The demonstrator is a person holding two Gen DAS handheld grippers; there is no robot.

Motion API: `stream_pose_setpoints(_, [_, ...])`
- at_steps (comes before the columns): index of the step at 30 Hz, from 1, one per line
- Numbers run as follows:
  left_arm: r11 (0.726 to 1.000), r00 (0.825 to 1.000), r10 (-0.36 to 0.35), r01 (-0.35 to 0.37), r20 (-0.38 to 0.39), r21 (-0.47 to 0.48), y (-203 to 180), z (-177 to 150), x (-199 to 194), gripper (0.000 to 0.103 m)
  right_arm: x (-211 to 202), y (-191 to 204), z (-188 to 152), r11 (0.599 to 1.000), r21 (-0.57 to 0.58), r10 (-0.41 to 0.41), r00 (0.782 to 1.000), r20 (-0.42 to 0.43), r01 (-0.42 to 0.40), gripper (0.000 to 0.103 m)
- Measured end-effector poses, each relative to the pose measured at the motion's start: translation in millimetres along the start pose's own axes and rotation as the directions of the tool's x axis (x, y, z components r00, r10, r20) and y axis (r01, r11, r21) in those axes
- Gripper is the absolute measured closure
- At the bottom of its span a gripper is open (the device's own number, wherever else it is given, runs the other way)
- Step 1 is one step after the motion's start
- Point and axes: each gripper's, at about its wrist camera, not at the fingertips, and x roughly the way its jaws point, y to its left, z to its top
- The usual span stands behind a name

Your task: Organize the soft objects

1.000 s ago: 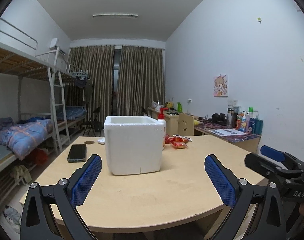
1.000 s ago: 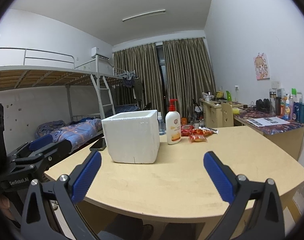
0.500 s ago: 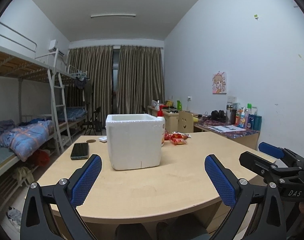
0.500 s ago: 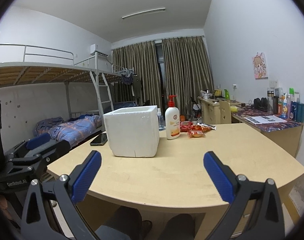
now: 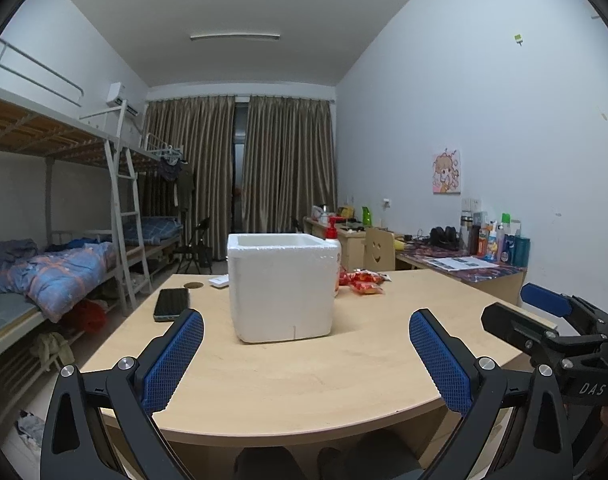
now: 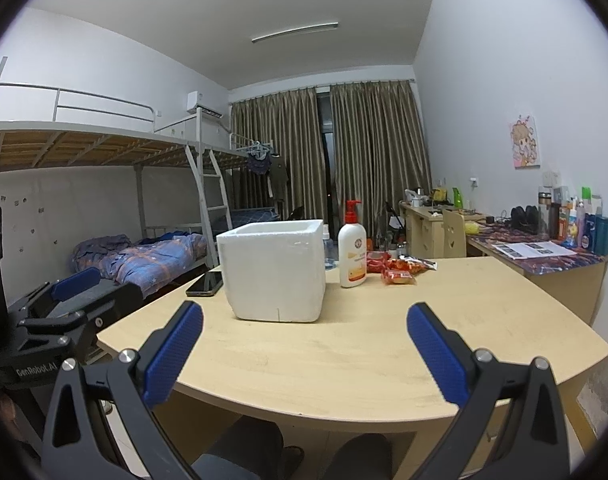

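Note:
A white foam box [image 5: 282, 286] stands open-topped on the wooden table [image 5: 304, 380]; it also shows in the right wrist view [image 6: 274, 270]. Red snack packets [image 5: 364, 282] lie behind it to the right, also seen from the right wrist [image 6: 398, 270]. My left gripper [image 5: 306, 354] is open and empty, held over the table's near edge in front of the box. My right gripper [image 6: 304, 350] is open and empty, at the near edge too, to the right of the left one. The box's inside is hidden.
A lotion pump bottle [image 6: 352, 248] stands right of the box. A dark phone [image 5: 172, 304] and a small white item [image 5: 219, 281] lie left of it. Bunk beds [image 5: 44, 264] stand at left, a cluttered desk [image 5: 464, 258] at right.
Both grippers have pulled back slightly from the table and risen a little; the box looks marginally farther. Both stay open and empty.

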Motion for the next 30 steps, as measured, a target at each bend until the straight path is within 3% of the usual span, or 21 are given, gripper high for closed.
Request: stream_pose_setpoints(30, [1.0, 1.0, 0.008, -0.008, -0.006, 0.002, -2.9, 3.8, -1.3, 0.0, 5.2, 1.9, -1.0, 1.0, -0.011, -0.002, 1.0, -0.02, 0.002, 0.0])
